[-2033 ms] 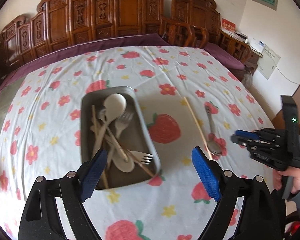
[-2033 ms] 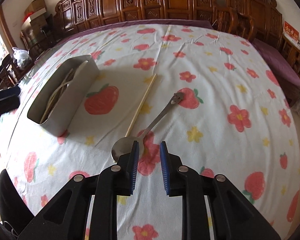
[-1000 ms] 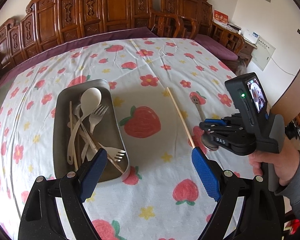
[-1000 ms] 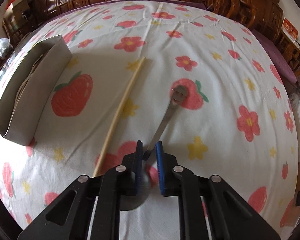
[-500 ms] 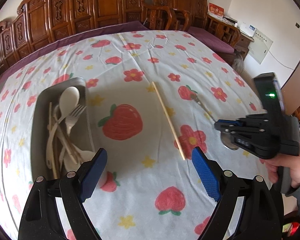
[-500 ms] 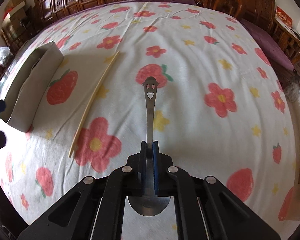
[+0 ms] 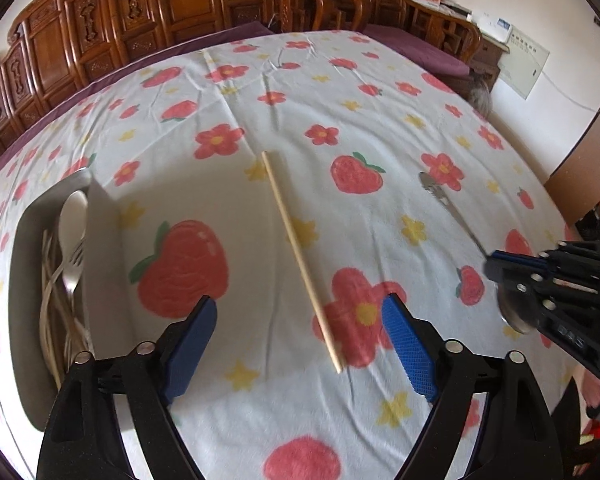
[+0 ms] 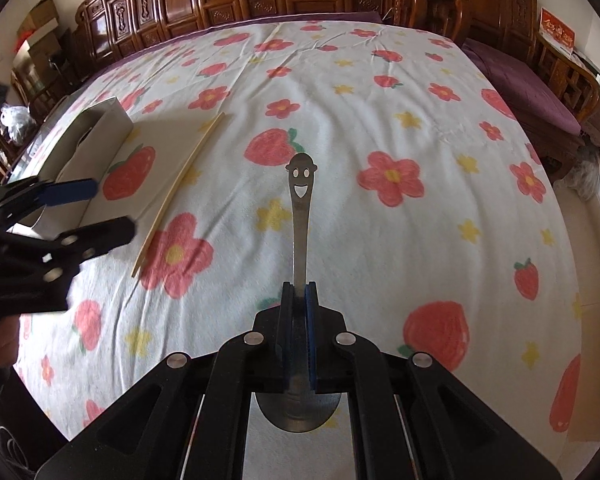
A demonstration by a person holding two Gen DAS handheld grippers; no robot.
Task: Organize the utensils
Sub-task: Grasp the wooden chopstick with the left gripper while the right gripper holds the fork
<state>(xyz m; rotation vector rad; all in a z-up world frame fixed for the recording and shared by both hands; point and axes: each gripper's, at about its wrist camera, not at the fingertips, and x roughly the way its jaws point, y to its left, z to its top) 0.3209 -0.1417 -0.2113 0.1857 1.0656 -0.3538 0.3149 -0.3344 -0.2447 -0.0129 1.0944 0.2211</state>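
Note:
My right gripper (image 8: pixel 299 292) is shut on a metal spoon (image 8: pixel 300 216) with a smiley-face handle end, holding it above the flowered tablecloth; the bowl sits behind the jaws. The spoon (image 7: pixel 448 204) and right gripper (image 7: pixel 496 264) also show at the right of the left wrist view. My left gripper (image 7: pixel 298 336) is open and empty, its blue pads either side of the near end of a wooden chopstick (image 7: pixel 300 256) lying on the cloth. A grey metal tray (image 7: pixel 24 320) at the left holds a pale spoon, forks and several other utensils. The chopstick (image 8: pixel 180 188) and tray (image 8: pixel 96 136) also show in the right wrist view.
The round table carries a white cloth with strawberries and flowers (image 7: pixel 340 100). Carved wooden chairs (image 7: pixel 180 12) ring its far side. The table edge drops off at the right, near a wall (image 7: pixel 560 80).
My right gripper closed on the spoon and lifted it off the cloth. My left gripper moved right, from in front of the tray to the chopstick's near end.

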